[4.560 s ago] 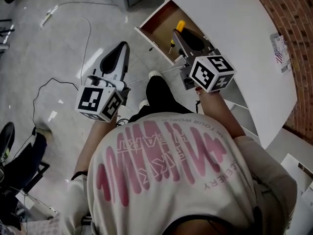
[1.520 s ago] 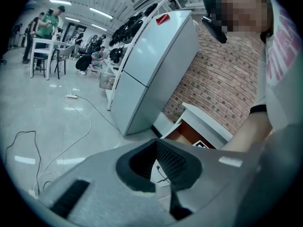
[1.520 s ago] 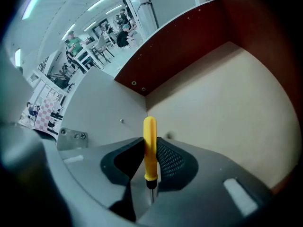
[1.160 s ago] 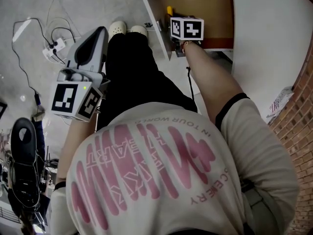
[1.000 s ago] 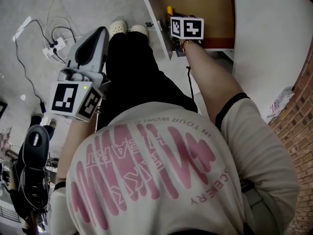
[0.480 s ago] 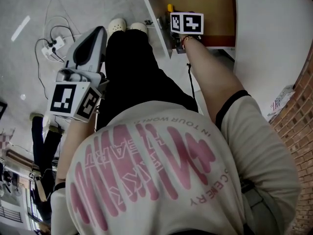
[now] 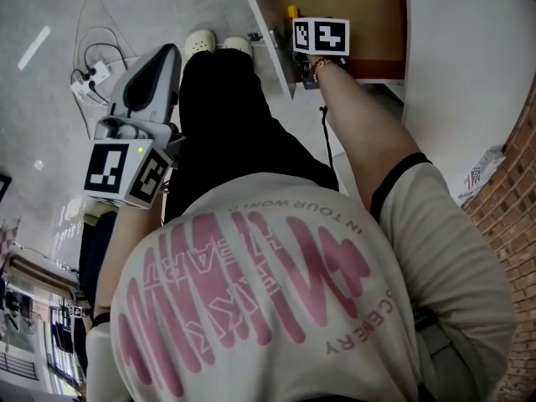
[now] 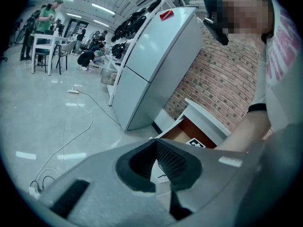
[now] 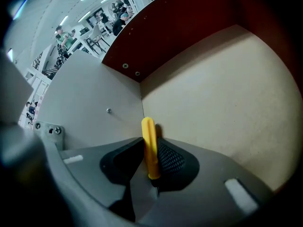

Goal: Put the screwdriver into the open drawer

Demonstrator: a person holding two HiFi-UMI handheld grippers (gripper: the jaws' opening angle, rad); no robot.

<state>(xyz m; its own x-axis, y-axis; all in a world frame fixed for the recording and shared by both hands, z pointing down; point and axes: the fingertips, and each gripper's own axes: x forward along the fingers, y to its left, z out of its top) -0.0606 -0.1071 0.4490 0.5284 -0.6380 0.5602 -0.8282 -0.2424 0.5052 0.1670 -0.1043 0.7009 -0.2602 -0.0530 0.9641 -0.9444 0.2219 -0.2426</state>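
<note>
The screwdriver's yellow handle [image 9: 149,145] stands between the pads of my right gripper [image 9: 150,143], which is shut on it and points steeply down into the open drawer [image 9: 222,89]. In the head view only the handle's tip [image 7: 291,12] shows beside the right gripper's marker cube [image 7: 321,37], low inside the drawer [image 7: 360,7]. The shaft is hidden. My left gripper [image 7: 163,57] hangs out to the left over the floor, its jaws together with nothing in them [image 8: 155,143].
The drawer's white front panel [image 7: 264,23] stands just left of the right gripper. A white desk top [image 7: 469,65] lies to the right, with a brick wall [image 7: 511,216] beyond. Cables and a power strip [image 7: 88,86] lie on the floor. A tall fridge [image 8: 151,65] stands ahead.
Since the oldest frame the right gripper has gone down into the drawer with the screwdriver. Over the last second both grippers have held still; a passer-by has shifted at the lower left.
</note>
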